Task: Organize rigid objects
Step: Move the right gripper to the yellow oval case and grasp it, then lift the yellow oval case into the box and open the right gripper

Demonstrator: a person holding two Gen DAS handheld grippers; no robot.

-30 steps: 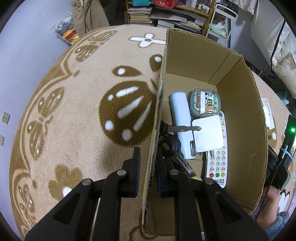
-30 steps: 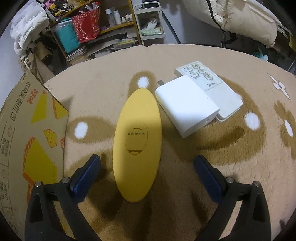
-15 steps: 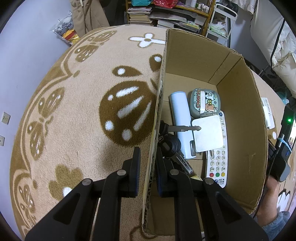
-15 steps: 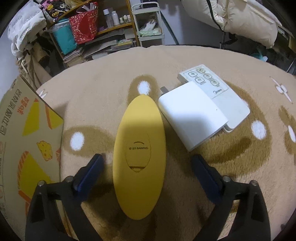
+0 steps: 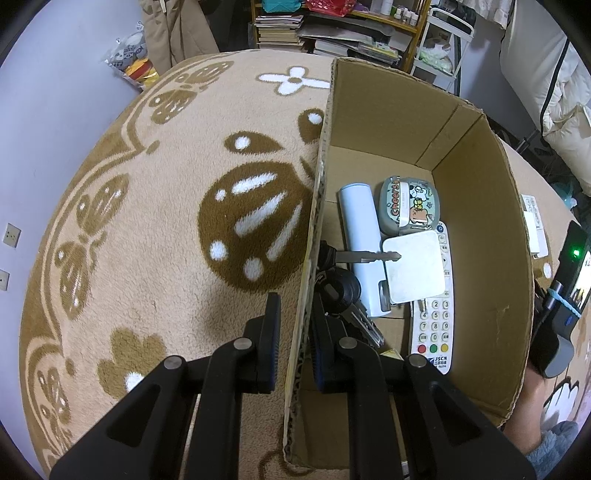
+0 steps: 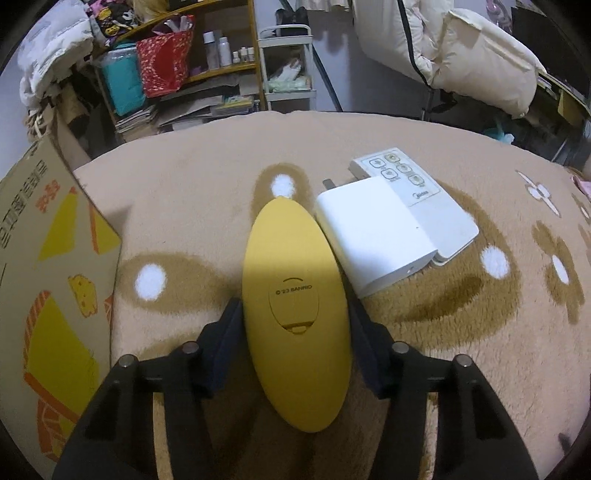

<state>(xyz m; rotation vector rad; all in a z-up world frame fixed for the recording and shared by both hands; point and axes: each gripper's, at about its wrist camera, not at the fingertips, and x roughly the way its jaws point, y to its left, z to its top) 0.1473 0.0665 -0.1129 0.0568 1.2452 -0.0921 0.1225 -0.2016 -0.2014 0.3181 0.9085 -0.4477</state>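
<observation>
White adapter (image 5: 413,269) hides much of the numbered remote (image 5: 434,325).

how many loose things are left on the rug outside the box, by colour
yellow: 1, the yellow oval plastic case
white: 2, the white square charger block and the white flat fan remote
total: 3

A beige fleecy rug with brown-and-white flower patterns (image 5: 155,229) covers the surface. Behind it stand wooden shelves stacked with books and papers (image 5: 332,26), a red patterned gift bag (image 6: 164,61) and a cream padded jacket (image 6: 461,48).
</observation>
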